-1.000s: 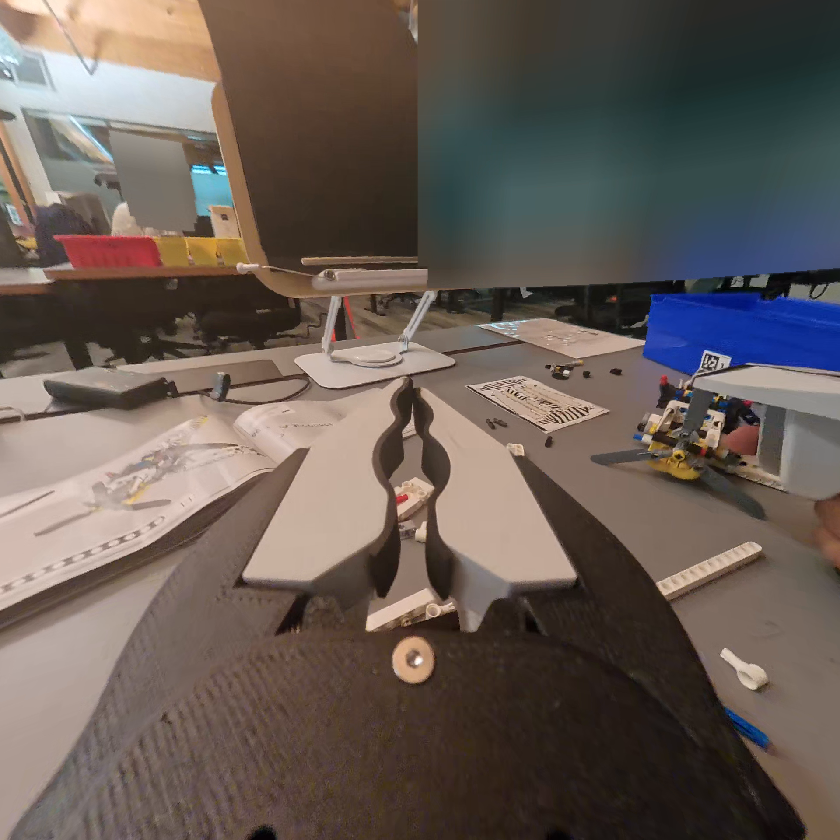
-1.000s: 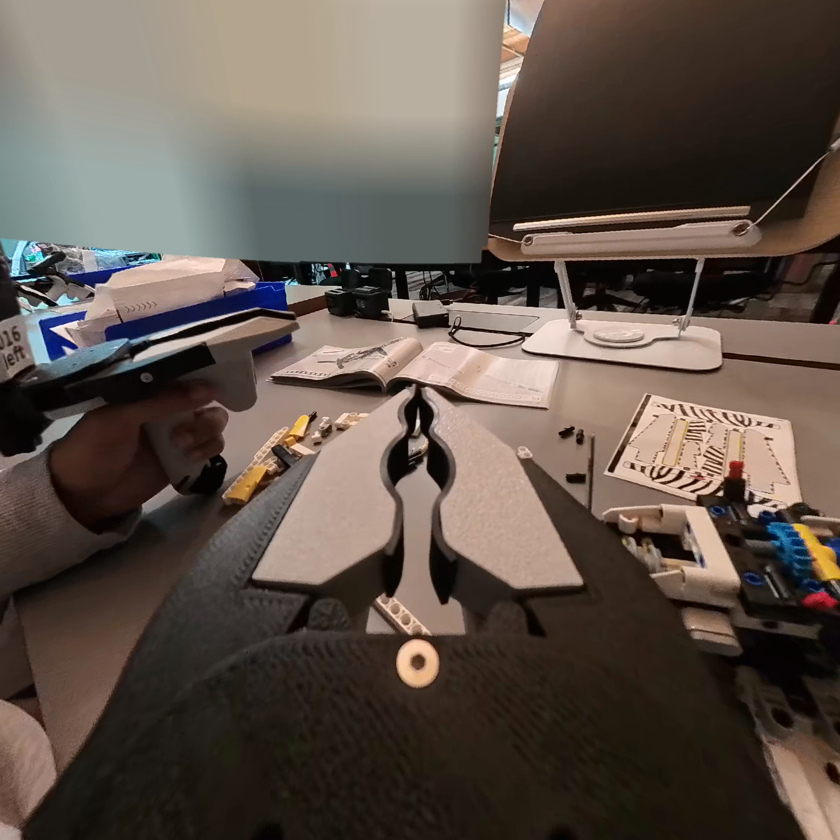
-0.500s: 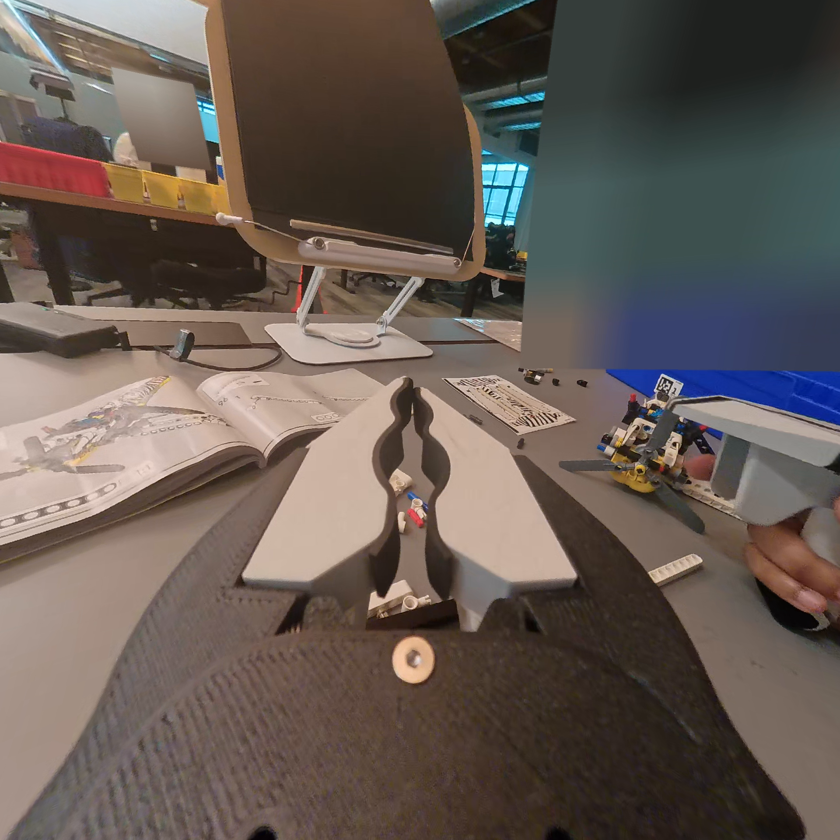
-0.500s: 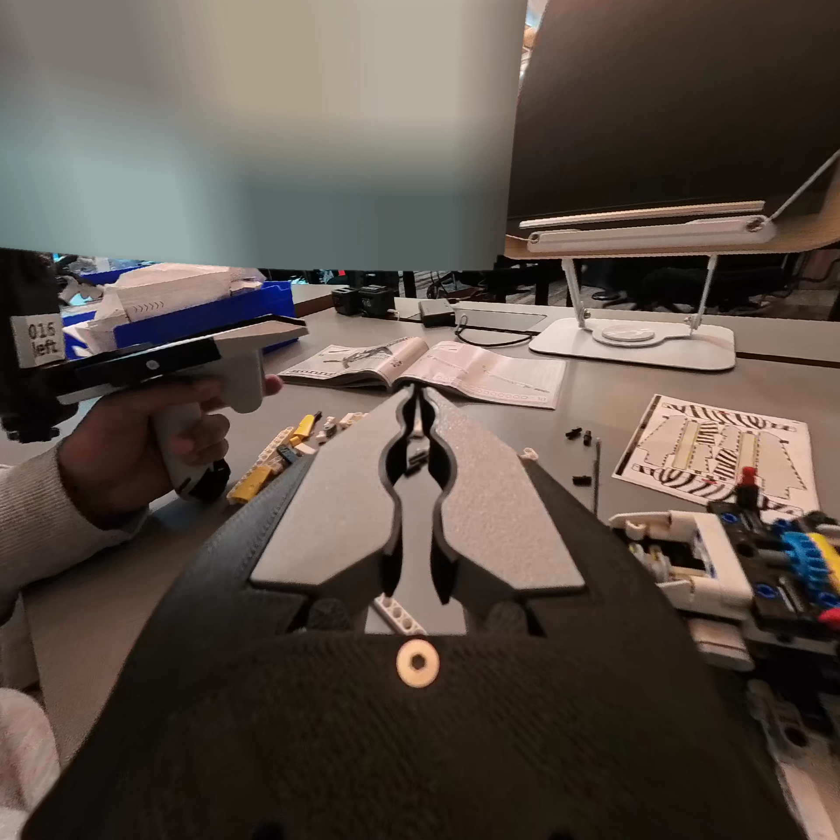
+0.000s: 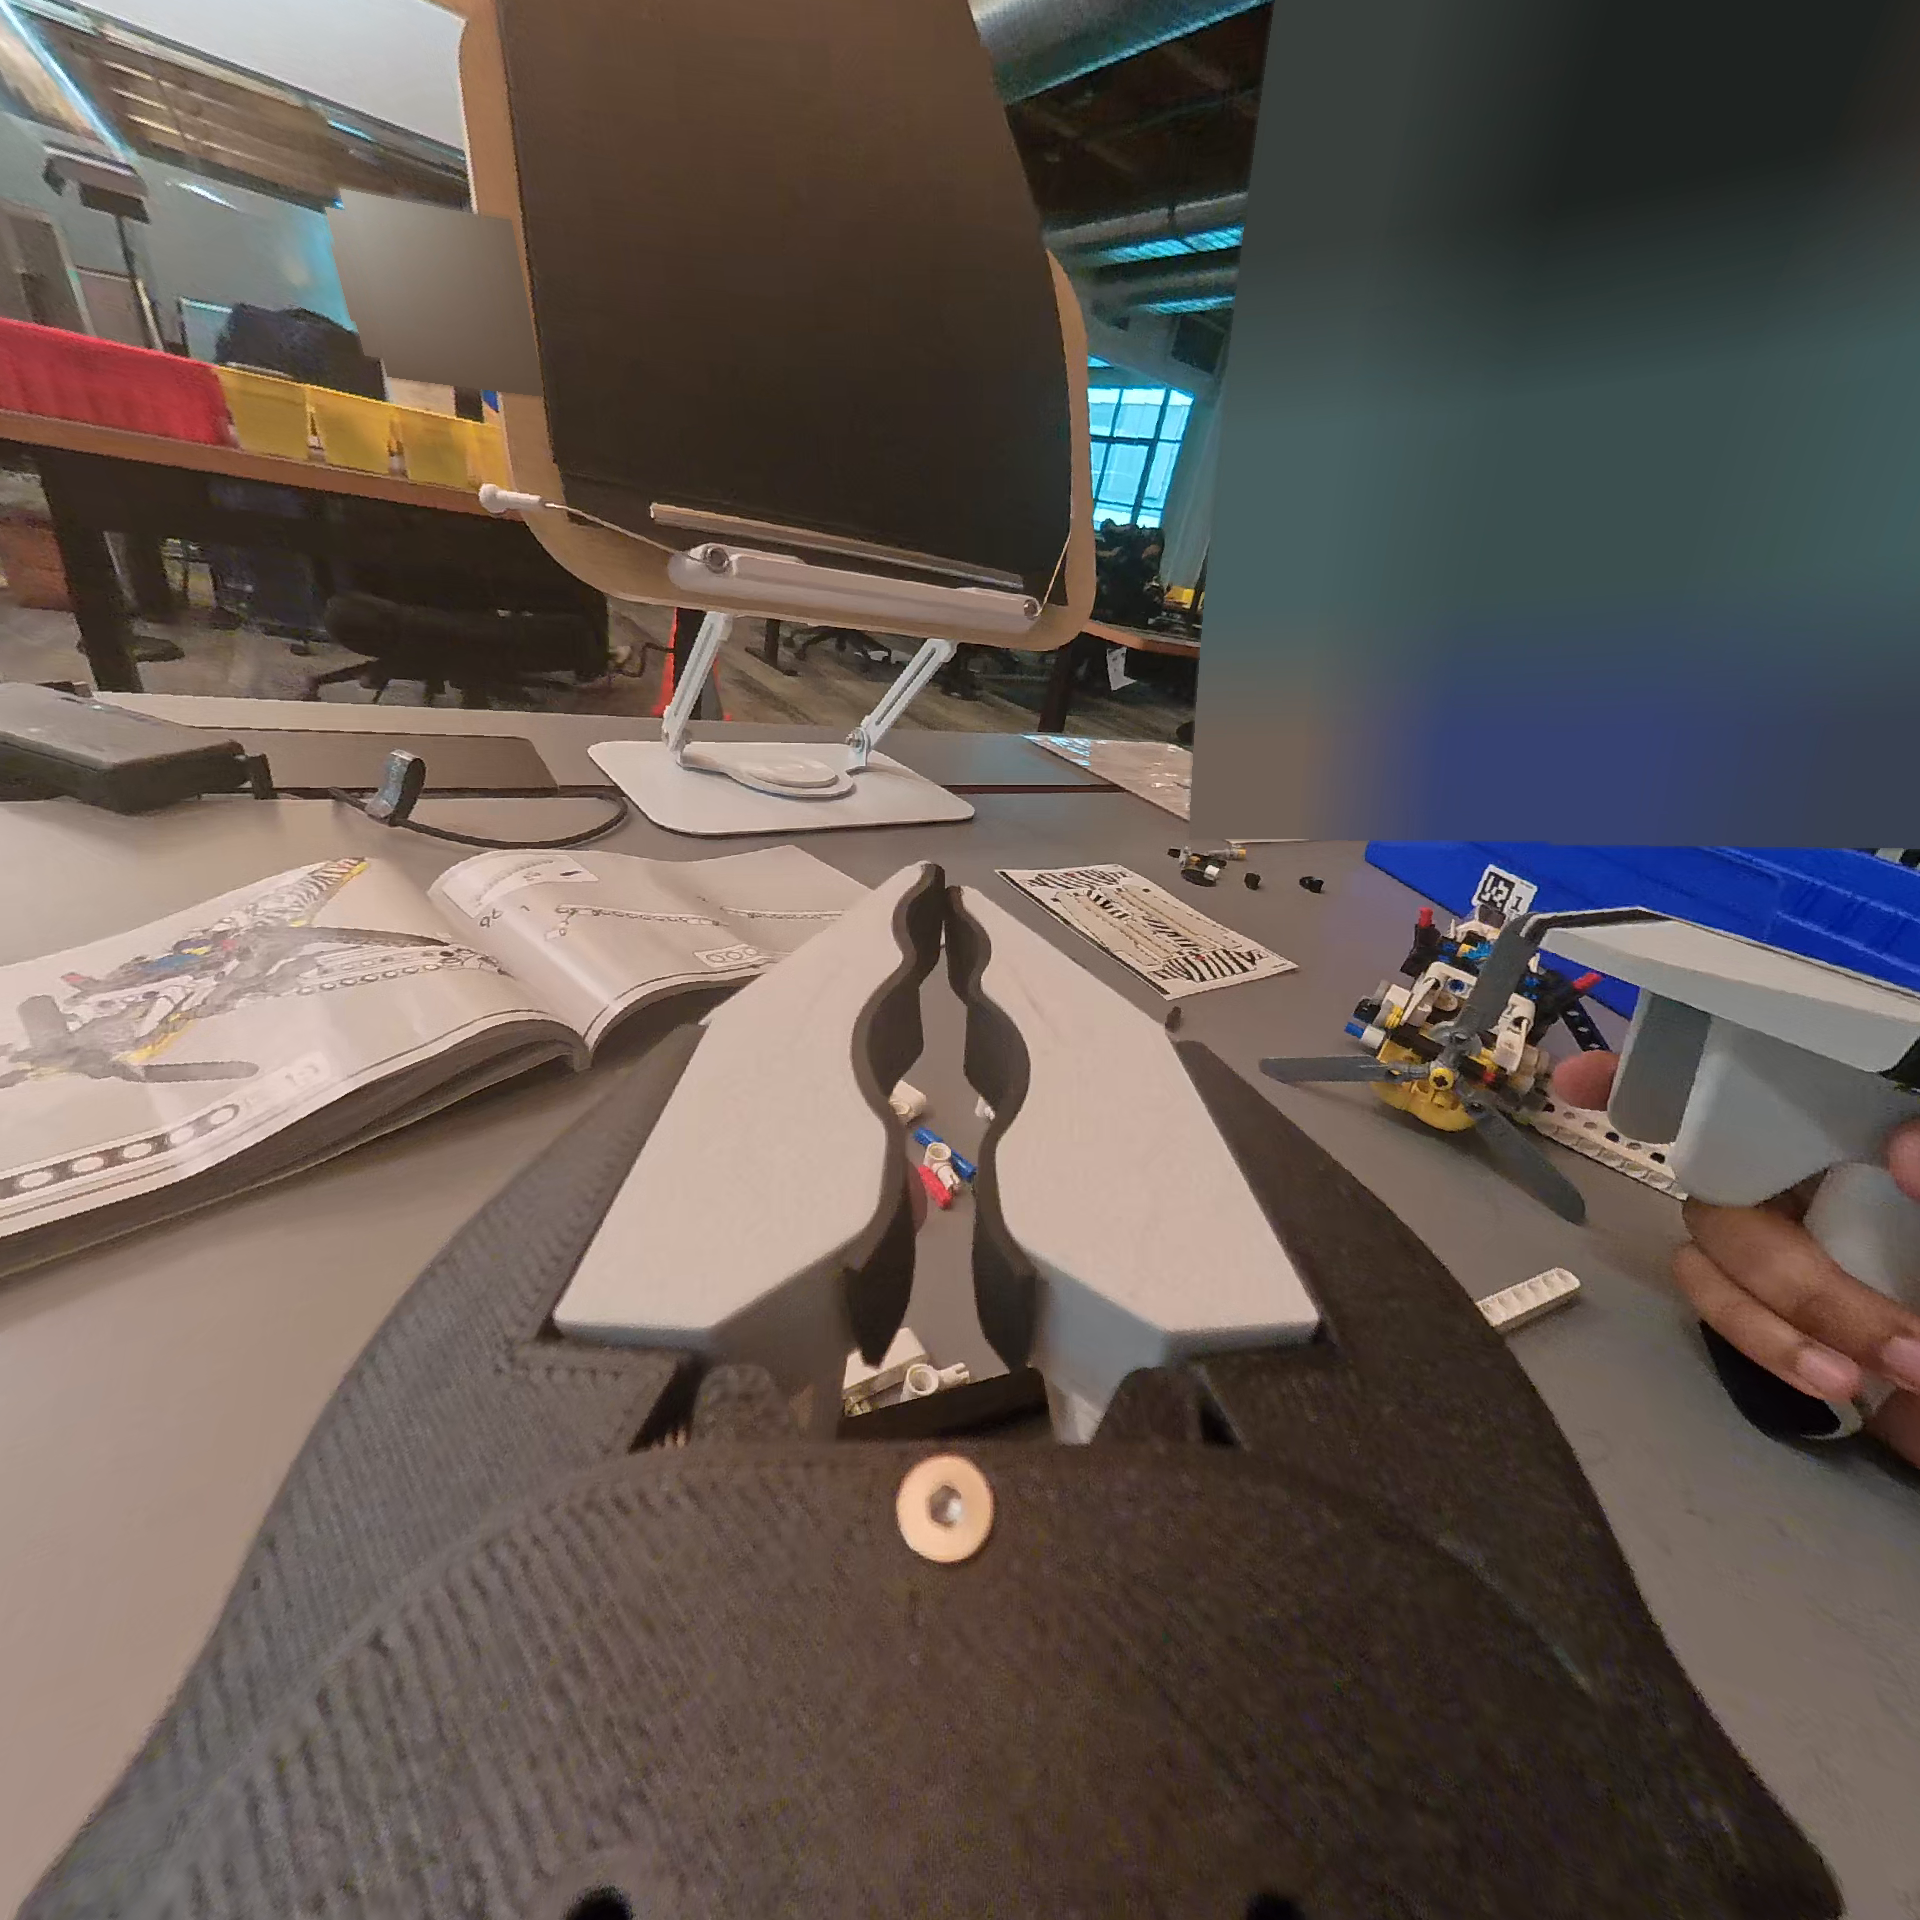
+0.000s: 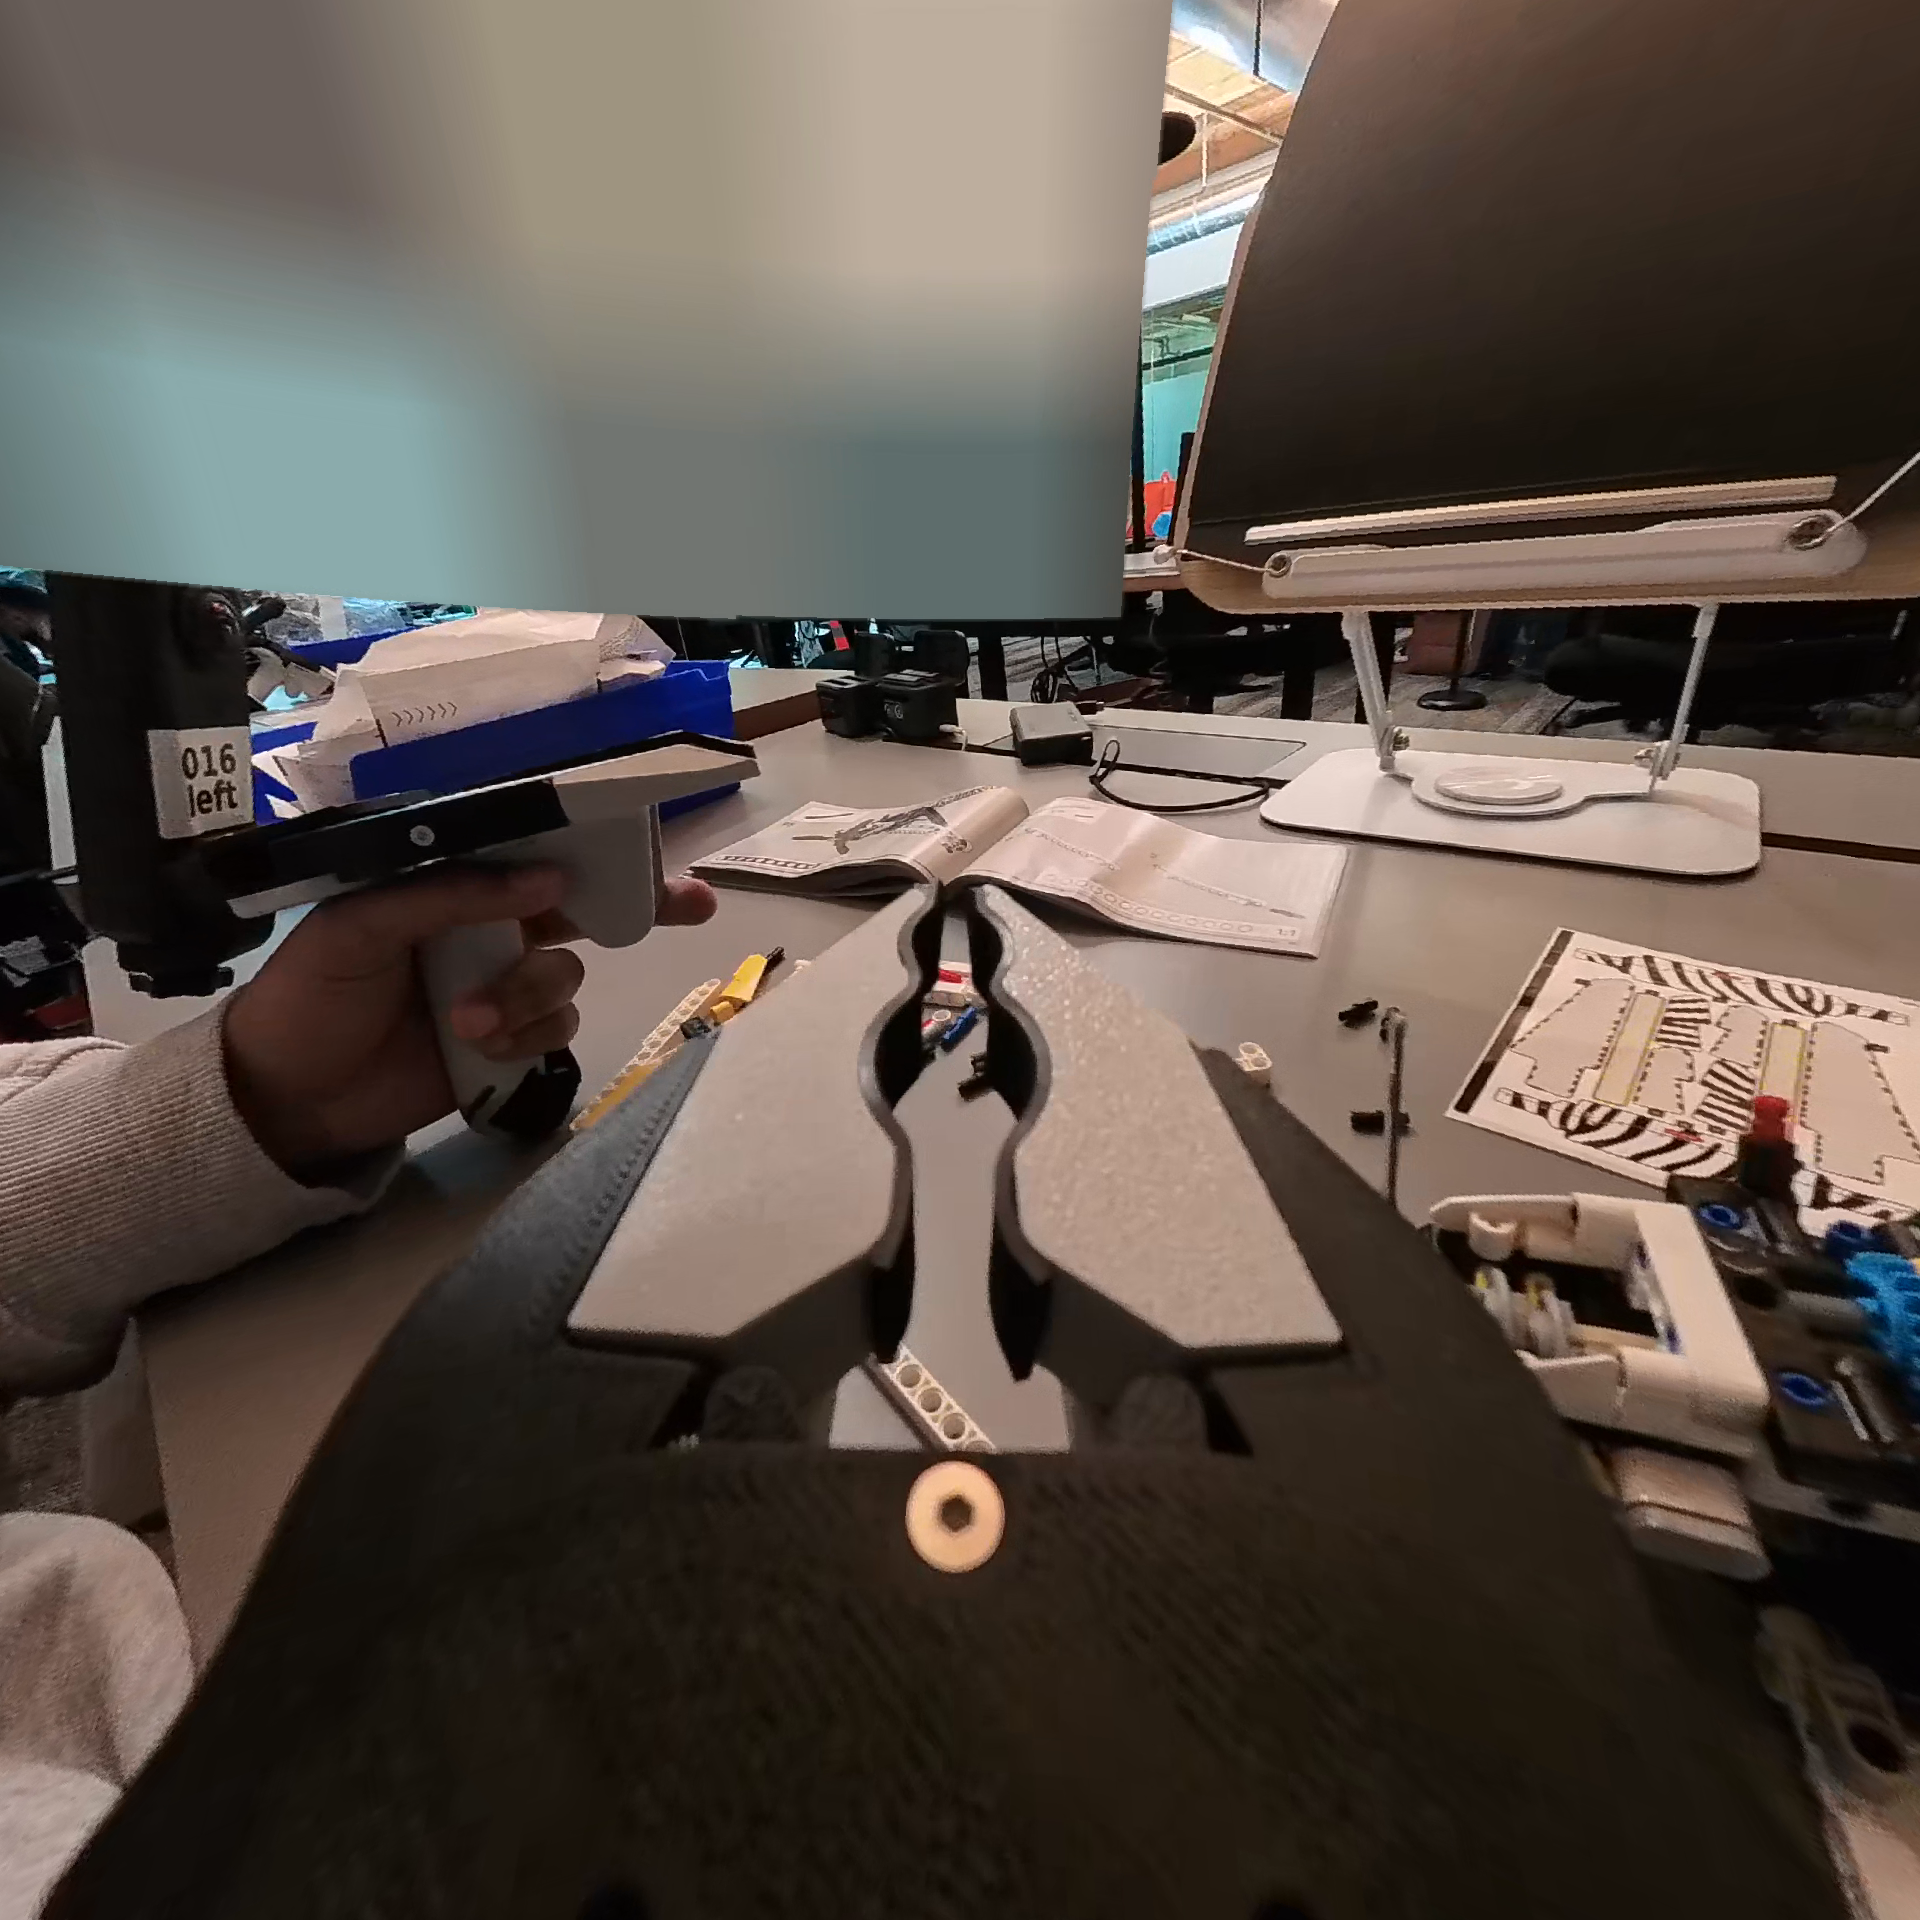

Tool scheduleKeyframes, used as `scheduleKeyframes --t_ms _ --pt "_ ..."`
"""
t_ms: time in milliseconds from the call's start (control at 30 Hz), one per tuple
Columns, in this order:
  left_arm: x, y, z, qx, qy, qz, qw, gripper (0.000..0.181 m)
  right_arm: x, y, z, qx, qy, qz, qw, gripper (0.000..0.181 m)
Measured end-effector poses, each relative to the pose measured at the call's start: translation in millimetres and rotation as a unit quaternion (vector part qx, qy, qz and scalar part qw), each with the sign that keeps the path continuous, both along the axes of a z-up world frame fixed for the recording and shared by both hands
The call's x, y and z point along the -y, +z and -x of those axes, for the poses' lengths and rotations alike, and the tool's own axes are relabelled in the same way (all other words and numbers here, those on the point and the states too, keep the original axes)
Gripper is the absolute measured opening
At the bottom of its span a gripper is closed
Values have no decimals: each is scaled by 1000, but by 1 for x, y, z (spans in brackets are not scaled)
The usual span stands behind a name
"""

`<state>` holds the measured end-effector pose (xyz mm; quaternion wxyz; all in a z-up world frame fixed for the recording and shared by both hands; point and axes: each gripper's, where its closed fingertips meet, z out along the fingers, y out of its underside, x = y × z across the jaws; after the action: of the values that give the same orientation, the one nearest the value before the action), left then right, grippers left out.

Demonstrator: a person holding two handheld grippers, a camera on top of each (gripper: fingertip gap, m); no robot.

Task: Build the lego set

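Grey desk surface is carrying everything here. The left gripper is hovering low over a scatter of small loose pieces, white, blue and red, lying on the desk beneath the gap of its fingers. Those fingers are sitting nearly together, tips almost touching, and holding nothing. The right gripper is hovering in the same manner, its fingers drawn close with only a narrow slit at the tips, empty too; a white studded beam is lying on the desk under its base, running diagonally.

The partly built lego model is standing on the desk off to the right of the left gripper, just in front of the right gripper's handle. Its yellow nose and grey propeller are pointing toward the near edge of the desk, so the model's long axis is running front to back, away from the person. In the right wrist view the model is sitting just beside the gripper's right side, white shell with blue and black parts showing.

An open instruction booklet is lying flat to the left, a zebra-striped sticker sheet is lying beyond the fingertips, and a blue bin is standing behind the model. A dark screen on a white stand is rising at the back.
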<state>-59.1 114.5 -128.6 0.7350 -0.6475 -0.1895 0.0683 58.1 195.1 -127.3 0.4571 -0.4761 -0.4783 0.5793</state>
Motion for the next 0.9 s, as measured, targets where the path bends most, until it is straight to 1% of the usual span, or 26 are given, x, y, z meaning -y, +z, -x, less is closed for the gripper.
scheduleKeyframes --t_ms 500,700,900 --pt "2 1 1 -4 8 -3 1000 0 3 1 -1 -5 6 -5 1000 4" --pt "10 1 12 0 43 -5 999 0 3 1 -2 -7 8 -6 1000 4" --pt "9 0 13 2 44 -3 999 0 4 1 -2 -7 10 -6 1000 5"
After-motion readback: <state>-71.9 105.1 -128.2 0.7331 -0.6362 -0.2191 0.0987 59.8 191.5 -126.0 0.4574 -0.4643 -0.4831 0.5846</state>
